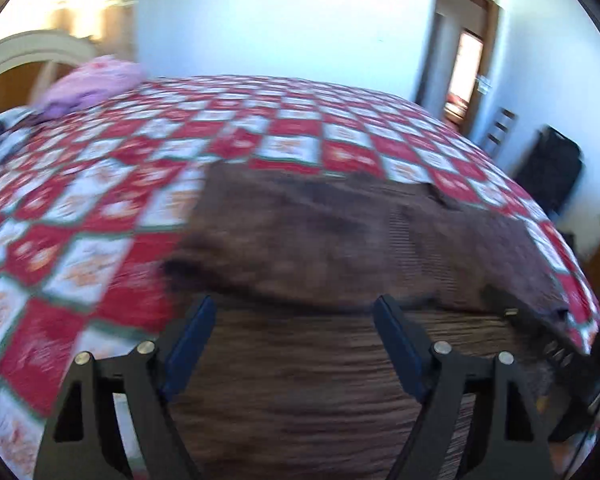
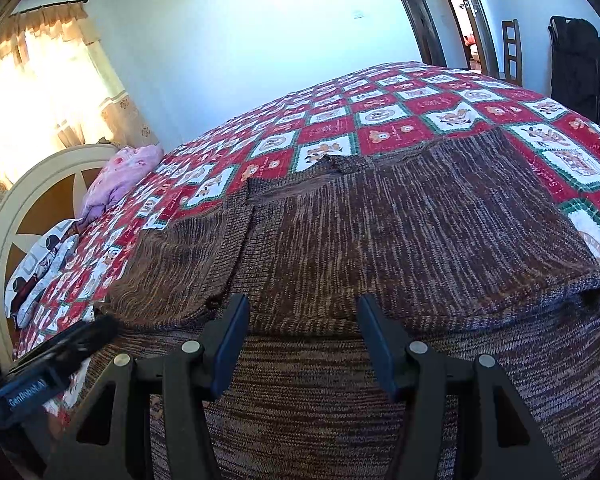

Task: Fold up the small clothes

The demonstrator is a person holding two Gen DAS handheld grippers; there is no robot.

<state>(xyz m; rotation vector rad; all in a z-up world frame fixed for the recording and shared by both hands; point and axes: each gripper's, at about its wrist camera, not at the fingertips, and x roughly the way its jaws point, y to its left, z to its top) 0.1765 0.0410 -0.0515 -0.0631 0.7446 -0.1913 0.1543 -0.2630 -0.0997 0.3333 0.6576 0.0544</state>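
A brown knitted sweater [image 2: 380,240] lies spread on a bed with a red and white checked quilt [image 2: 420,100]. Its upper part is folded over its lower part, with a sleeve folded in at the left. My right gripper [image 2: 302,312] is open just above the sweater's near fold, with nothing between its fingers. My left gripper [image 1: 296,312] is open over the same sweater [image 1: 340,248] in the blurred left wrist view, also empty. The left gripper's body shows at the lower left of the right wrist view [image 2: 48,364].
A pink bundle of cloth [image 2: 128,176] and a patterned white cloth [image 2: 40,272] lie near the cream headboard [image 2: 32,200]. A doorway [image 2: 460,12], a chair [image 2: 512,48] and a dark hanging garment [image 2: 576,64] stand beyond the bed's far side.
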